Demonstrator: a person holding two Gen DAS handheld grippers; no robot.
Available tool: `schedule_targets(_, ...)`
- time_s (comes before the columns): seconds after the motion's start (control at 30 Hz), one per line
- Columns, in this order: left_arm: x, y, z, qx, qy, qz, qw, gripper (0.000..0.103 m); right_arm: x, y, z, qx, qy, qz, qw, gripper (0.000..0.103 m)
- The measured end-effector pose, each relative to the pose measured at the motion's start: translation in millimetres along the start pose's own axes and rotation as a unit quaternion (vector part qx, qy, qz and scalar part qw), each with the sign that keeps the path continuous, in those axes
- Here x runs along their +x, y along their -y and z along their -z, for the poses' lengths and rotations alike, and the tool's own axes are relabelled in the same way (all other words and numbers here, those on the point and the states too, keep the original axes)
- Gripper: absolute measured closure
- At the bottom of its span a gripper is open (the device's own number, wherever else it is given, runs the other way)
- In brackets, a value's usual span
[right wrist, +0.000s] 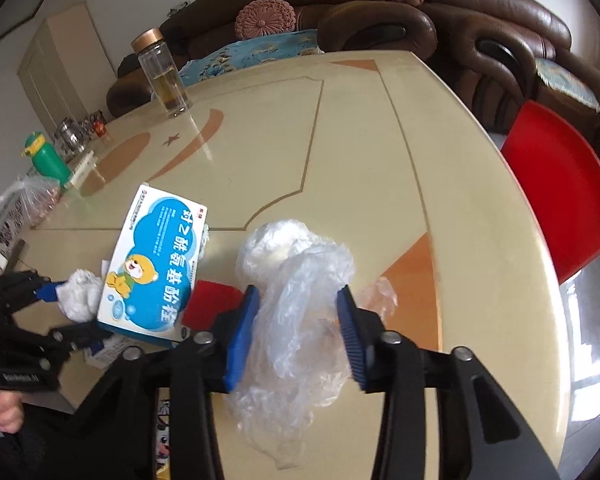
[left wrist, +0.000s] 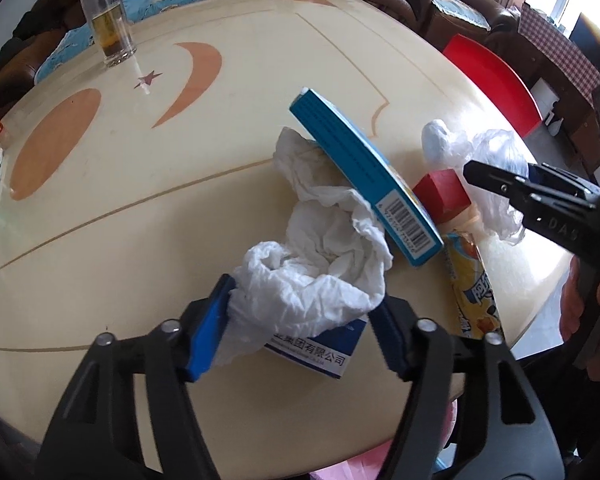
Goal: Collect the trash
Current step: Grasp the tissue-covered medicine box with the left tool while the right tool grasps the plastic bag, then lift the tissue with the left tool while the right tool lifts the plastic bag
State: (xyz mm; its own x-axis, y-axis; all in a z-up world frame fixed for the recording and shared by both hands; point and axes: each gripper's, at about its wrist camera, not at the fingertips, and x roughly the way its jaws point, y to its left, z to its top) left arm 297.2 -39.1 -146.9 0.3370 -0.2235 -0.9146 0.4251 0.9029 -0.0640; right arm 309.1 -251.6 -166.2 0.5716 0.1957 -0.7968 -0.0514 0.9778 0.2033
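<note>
The left gripper fingers pinch a crumpled white tissue on the cream desk. A flat blue box leans on the tissue, long axis running away. The right gripper fingers squeeze a crinkly clear bag.

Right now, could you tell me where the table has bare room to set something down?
The widest bare patch of the table lies between the glass bottle and the red chair. The near edge is crowded: crumpled tissue, blue medicine box, red block and clear plastic bag, with the left gripper and right gripper among them.
</note>
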Motion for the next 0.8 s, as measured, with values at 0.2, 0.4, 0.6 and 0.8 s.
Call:
schedule_targets(0.2,-2,-7,-1,-0.014,0.004,0.006,0.9999,0.064,-5,-1,2,-0.008,0.011,0.006,1.0,0.072)
schedule_targets(0.4,-5,-1,0,-0.003,0.012,0.003,0.9999,0.072,-8,-5,7,-0.027,0.024,0.023,0.999,0.072)
schedule_targets(0.6,-17,9,-4,0.016,0.051,-0.009,0.9985,0.045,-7,-1,7,-0.021,0.023,0.012,0.999,0.072)
schedule_targets(0.8,-5,4,-14,-0.003,0.036,0.016,0.9992,0.068,-8,2,8,-0.019,0.023,0.007,1.0,0.071)
